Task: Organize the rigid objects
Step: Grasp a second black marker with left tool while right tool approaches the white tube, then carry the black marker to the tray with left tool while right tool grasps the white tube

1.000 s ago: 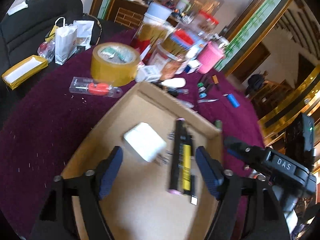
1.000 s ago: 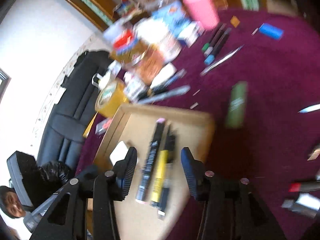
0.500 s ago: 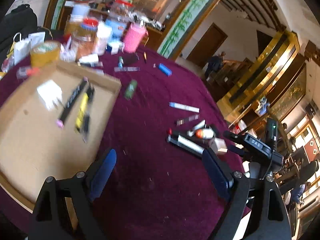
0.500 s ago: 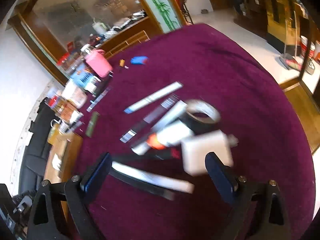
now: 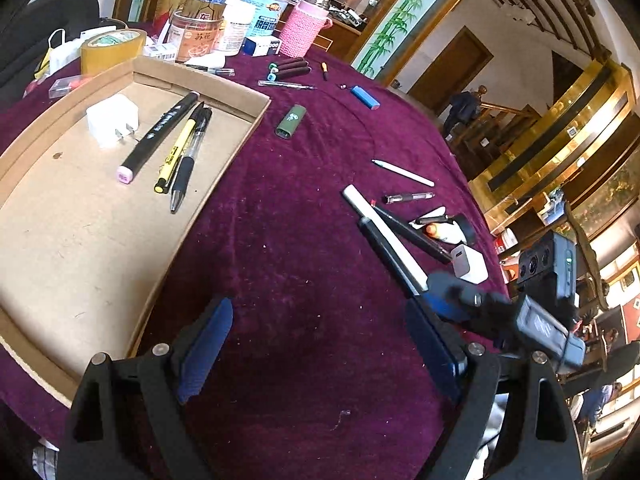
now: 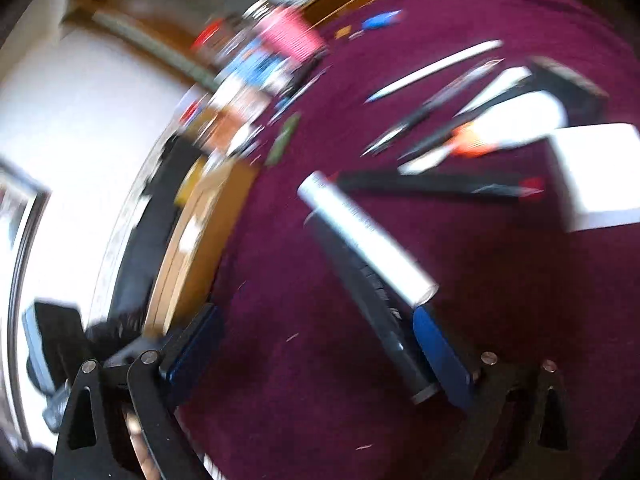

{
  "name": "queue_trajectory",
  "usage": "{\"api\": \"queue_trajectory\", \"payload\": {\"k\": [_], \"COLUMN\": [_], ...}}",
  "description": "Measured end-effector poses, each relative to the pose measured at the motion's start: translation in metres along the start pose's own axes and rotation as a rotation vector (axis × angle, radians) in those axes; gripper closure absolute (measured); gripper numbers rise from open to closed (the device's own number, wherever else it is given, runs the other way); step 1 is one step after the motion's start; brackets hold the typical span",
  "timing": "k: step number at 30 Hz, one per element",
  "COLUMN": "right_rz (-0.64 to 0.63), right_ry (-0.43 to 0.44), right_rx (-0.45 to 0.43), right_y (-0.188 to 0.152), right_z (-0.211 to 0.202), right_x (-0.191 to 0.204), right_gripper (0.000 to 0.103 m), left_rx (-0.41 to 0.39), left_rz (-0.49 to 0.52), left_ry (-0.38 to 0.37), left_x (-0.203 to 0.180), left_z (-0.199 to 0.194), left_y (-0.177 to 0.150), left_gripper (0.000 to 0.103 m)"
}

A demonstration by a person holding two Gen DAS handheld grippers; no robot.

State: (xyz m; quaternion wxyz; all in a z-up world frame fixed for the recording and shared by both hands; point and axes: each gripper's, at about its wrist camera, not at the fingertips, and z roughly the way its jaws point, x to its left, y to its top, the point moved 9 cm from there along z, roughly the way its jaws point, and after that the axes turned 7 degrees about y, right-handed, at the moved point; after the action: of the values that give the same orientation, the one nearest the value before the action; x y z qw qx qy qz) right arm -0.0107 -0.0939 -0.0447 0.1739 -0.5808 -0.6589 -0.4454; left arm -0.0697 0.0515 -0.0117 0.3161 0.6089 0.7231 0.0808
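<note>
While four items lie in the cardboard tray [image 5: 240, 98] left of the wide, empty left gripper [image 5: 320, 344], the right gripper [image 6: 316, 344], wide too, nears a black marker [image 6: 372, 308]; many remain.

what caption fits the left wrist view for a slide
Open left gripper hovers over purple cloth, cardboard tray of pens at left.

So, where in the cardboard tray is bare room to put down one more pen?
The near half of the cardboard tray is bare, below the pen tips. The far end is crowded: white charger, black marker, yellow pen.
</note>
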Motion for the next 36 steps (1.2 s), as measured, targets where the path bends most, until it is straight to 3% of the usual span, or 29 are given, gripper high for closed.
{"api": "queue_trajectory", "payload": {"k": [2,3,8,9,18,21,25,27,29,30,31,32,36], "right_rz": [0.006,0.002,-0.047,-0.049,0.103,0.15,0.024,0.024,0.027,0.033,0.039,0.04,-0.021], "right_ry": [0.075,0.073,-0.103,-0.099,0.123,0.328,0.13,0.08,0.024,0.012,-0.001,-0.019,-0.128], "right_rx": [0.051,0.035,-0.044,-0.037,0.009,0.068,-0.025,-0.047,-0.066,-0.068,-0.069,-0.068,-0.057], "right_y": [-0.01,-0.01,0.006,0.006,0.021,0.023,0.038,0.04,0.041,0.041,0.04,0.04,0.04], "right_z": [0.01,0.007,-0.008,-0.007,0.034,0.038,0.009,0.0,-0.009,-0.011,-0.013,-0.012,-0.01], "right_x": [0.01,0.009,-0.011,-0.01,0.01,0.034,0.023,0.014,0.0,-0.006,-0.011,-0.016,-0.026], "right_gripper": [0.005,0.005,0.006,0.007,0.007,0.007,0.008,0.008,0.008,0.008,0.008,0.008,0.008], "left_rx": [0.007,0.01,0.044,0.047,0.052,0.047,0.056,0.062,0.087,0.077,0.05,0.043,0.053], "left_rz": [0.017,0.033,0.058,0.06,0.051,0.073,0.145,0.198,0.255,0.285,0.325,0.367,0.377], "left_ry": [0.004,0.011,0.008,0.008,0.031,0.037,0.065,0.108,0.139,0.172,0.199,0.231,0.18], "left_x": [-0.003,-0.006,-0.017,-0.019,-0.015,-0.018,-0.028,-0.034,-0.042,-0.045,-0.048,-0.051,-0.045], "left_z": [0.0,0.001,0.013,0.015,0.019,0.02,0.033,0.048,0.068,0.075,0.078,0.083,0.076], "left_y": [-0.002,-0.003,-0.011,-0.012,-0.015,-0.014,-0.014,-0.011,-0.009,-0.006,-0.003,-0.002,-0.006], "left_gripper": [0.016,0.016,0.016,0.016,0.016,0.016,0.016,0.026,0.048,0.05,0.073,0.083,0.087]}}
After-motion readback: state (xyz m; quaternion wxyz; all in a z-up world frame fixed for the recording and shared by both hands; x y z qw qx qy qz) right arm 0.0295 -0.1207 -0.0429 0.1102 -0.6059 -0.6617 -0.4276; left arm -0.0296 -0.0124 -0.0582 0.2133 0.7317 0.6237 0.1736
